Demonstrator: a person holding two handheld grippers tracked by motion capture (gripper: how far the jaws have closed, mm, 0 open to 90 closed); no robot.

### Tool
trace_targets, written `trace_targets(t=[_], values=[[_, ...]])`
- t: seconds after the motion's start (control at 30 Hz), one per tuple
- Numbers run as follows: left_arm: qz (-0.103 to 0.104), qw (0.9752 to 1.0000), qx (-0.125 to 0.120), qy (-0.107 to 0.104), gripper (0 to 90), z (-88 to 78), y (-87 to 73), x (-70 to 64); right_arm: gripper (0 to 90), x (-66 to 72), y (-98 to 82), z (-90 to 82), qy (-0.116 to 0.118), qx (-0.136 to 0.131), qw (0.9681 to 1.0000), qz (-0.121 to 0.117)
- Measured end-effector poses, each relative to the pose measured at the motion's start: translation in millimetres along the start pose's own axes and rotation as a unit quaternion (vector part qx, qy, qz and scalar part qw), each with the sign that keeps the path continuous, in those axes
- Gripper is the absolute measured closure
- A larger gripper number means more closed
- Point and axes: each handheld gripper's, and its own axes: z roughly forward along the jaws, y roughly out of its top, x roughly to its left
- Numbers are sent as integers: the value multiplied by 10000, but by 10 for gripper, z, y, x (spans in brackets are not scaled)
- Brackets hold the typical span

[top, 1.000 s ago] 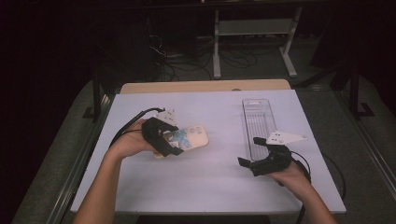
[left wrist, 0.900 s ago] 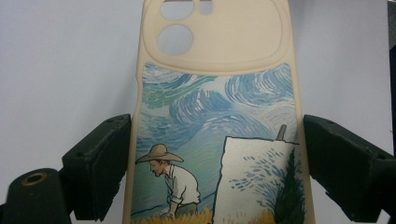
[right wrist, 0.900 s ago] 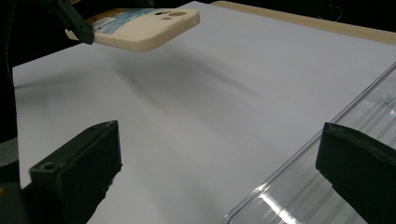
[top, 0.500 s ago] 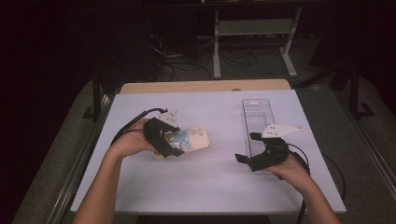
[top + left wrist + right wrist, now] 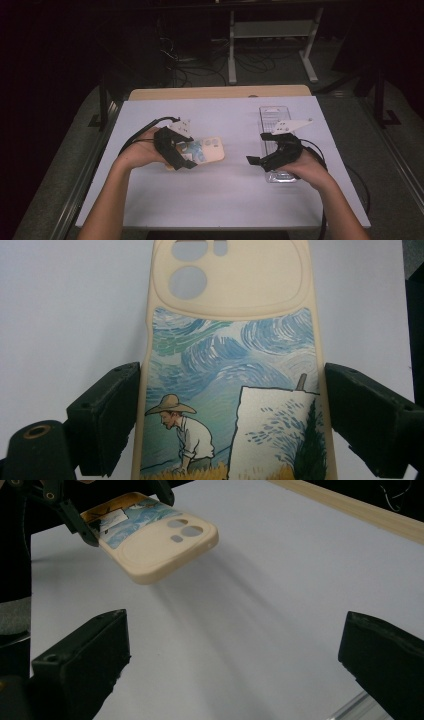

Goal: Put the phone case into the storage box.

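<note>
While raised, phone case (image 5: 232, 365) sits gripped between left fingers (image 5: 105, 422).

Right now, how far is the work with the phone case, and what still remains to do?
Done: the left gripper has the phone case between its jaws by the long edges, raised off the white table, as its shadow in the right gripper view shows. In hand: the right gripper, jaws open and empty, points toward the case beside the clear tray. Left: probably a second grip.

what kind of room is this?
Probably a lab or recording room: a table with a white top, loose cables on the dark floor behind it, and a metal stand at the back.
</note>
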Motion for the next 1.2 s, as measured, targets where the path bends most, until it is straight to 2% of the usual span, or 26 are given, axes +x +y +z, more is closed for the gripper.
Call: trace_targets(t=[0.37, 0.57, 0.8, 0.87, 1.2], values=[[35, 10000, 35, -64, 113, 10, 7, -11, 0, -88, 200, 49, 95, 65, 9997, -195], [69, 9999, 106, -105, 113, 26, 1, -5, 0, -130, 293, 124, 304, 148, 9991, -253], [146, 9997, 170, -135, 113, 53, 21, -9, 0, -152, 413, 227, 612, 209, 9970, -422], [168, 9996, 169, -147, 113, 66, 26, -14, 0, -149, 436, 262, 766, 198, 9958, -467], [246, 9993, 206, -184, 113, 86, 34, -30, 0, -117, 448, 342, 922, 310, 9935, -591]])
